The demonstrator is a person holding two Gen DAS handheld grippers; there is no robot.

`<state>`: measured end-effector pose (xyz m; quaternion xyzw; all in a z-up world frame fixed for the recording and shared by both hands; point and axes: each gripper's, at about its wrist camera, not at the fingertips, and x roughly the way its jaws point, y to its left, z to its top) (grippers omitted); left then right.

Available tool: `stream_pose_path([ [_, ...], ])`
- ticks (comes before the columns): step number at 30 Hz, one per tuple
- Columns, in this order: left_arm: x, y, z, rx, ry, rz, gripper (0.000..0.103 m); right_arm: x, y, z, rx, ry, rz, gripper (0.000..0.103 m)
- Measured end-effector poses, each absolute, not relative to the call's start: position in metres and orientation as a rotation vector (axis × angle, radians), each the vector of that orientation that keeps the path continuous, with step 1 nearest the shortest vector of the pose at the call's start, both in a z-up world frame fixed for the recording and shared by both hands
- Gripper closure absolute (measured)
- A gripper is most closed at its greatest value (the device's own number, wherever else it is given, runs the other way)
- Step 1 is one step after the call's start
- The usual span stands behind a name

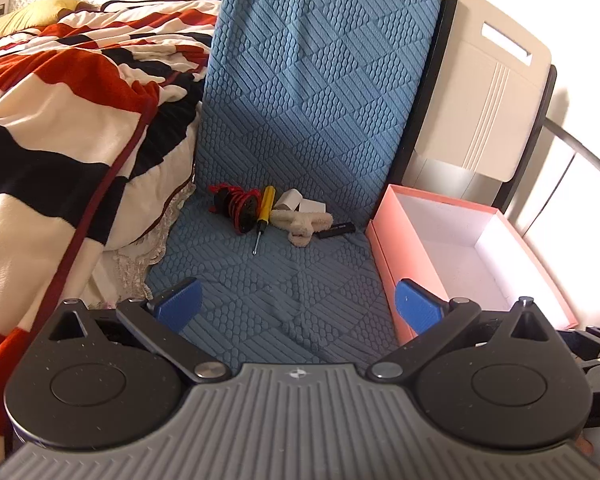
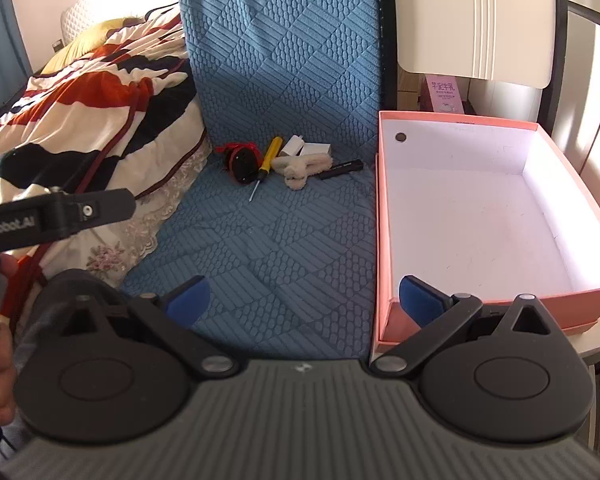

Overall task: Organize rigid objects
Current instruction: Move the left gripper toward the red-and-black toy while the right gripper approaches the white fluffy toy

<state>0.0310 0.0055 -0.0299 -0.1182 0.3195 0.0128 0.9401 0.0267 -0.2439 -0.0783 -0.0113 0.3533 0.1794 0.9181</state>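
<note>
A small pile lies at the back of the blue quilted chair seat (image 1: 284,280): a black and red round object (image 1: 241,207), a yellow screwdriver (image 1: 263,213), a white box (image 1: 300,202), a cream fluffy item (image 1: 305,227) and a black stick (image 1: 336,230). The same pile shows in the right wrist view, with the screwdriver (image 2: 266,164) and black stick (image 2: 341,169). A pink box (image 2: 384,216) with a white inside stands open and empty to the right. My left gripper (image 1: 298,304) and right gripper (image 2: 304,298) are both open, empty, and well short of the pile.
A bed with a red, black and white blanket (image 1: 60,120) borders the chair on the left. A cream folding chair back (image 1: 492,80) stands behind the pink box (image 1: 384,256). The left gripper's body (image 2: 52,212) and a hand show at the left of the right wrist view.
</note>
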Motion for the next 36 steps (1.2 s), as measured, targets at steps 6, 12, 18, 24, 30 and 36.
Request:
stream_pose_path([
  [6,0.071,0.004,-0.065,-0.221,0.693,0.035,0.0,0.042,-0.242,-0.098,-0.03,0.749,0.342,0.0],
  [12,0.104,0.01,-0.089,-0.238,0.713,0.03,0.0,0.057,-0.231,-0.113,-0.046,0.749,0.349,0.0],
  [18,0.13,0.033,-0.093,-0.388,0.634,-0.006,0.0,0.076,-0.217,-0.121,-0.089,0.69,0.353,0.0],
  [24,0.169,0.046,-0.099,-0.438,0.649,-0.017,0.0,0.102,-0.206,-0.127,-0.064,0.645,0.404,0.0],
  [30,0.209,0.05,-0.101,-0.411,0.666,-0.043,0.0,0.127,-0.19,-0.132,-0.051,0.615,0.442,0.0],
  [36,0.25,0.064,-0.123,-0.445,0.747,-0.026,0.0,0.141,-0.173,-0.14,-0.08,0.619,0.524,0.004],
])
